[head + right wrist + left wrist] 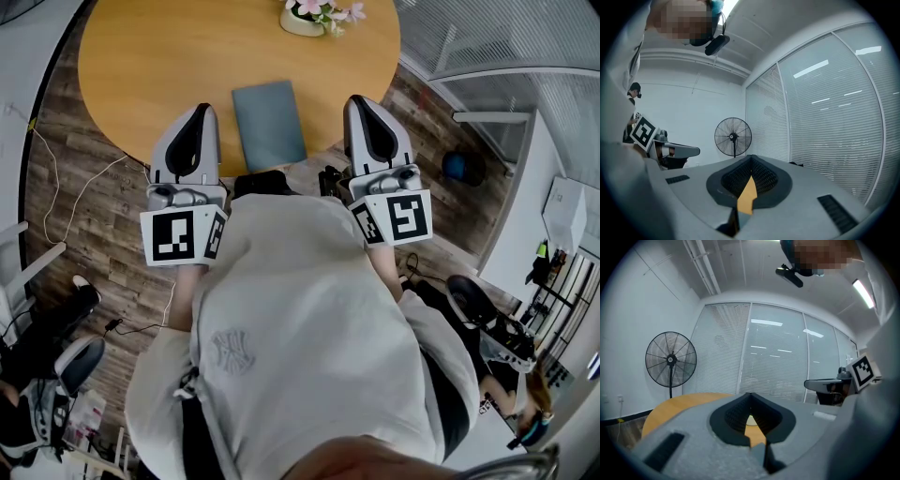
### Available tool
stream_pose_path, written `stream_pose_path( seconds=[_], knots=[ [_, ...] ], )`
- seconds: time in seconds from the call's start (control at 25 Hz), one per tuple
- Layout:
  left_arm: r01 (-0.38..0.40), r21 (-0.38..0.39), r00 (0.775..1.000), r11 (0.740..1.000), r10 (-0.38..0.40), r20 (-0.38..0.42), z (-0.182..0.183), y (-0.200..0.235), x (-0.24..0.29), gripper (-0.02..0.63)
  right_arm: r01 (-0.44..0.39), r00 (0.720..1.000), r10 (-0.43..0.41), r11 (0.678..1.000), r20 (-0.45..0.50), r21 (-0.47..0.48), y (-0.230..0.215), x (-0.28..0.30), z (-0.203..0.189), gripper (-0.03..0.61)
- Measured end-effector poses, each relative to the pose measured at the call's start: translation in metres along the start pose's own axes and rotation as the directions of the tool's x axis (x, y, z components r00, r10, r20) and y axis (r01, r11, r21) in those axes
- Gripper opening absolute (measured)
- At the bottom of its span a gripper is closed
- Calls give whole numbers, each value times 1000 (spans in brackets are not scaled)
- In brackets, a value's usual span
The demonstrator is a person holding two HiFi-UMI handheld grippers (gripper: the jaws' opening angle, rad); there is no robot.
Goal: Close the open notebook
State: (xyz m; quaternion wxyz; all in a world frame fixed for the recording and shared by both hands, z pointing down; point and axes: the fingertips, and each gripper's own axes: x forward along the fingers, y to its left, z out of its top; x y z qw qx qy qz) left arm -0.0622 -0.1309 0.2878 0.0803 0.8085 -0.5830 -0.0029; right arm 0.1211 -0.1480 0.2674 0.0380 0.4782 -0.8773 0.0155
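A grey-blue notebook (269, 125) lies flat with its cover shut near the front edge of the round wooden table (141, 56). My left gripper (200, 112) is held level just left of it, over the table's edge, jaws together with nothing in them. To the notebook's right my right gripper (360, 101) is at the same height, also shut and empty. In the left gripper view the left gripper's tips (750, 394) meet over the tabletop. The right gripper view shows the right gripper's tips (751, 157) closed. Neither gripper view shows the notebook.
A small pot of pink flowers (314, 14) stands at the table's far edge. A standing fan (671, 359) is beyond the table by the blinds-covered glass wall (778, 357). Cables (66, 202) run over the wooden floor at left.
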Motion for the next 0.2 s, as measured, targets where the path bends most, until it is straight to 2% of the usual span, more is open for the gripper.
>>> stream_pose_path(
  seconds=[0.2],
  knots=[
    [-1, -4, 1000, 1000, 1, -6, -3, 2, -1, 15, 3, 1000, -3, 1000, -5, 2, 1, 0, -2, -8]
  ],
)
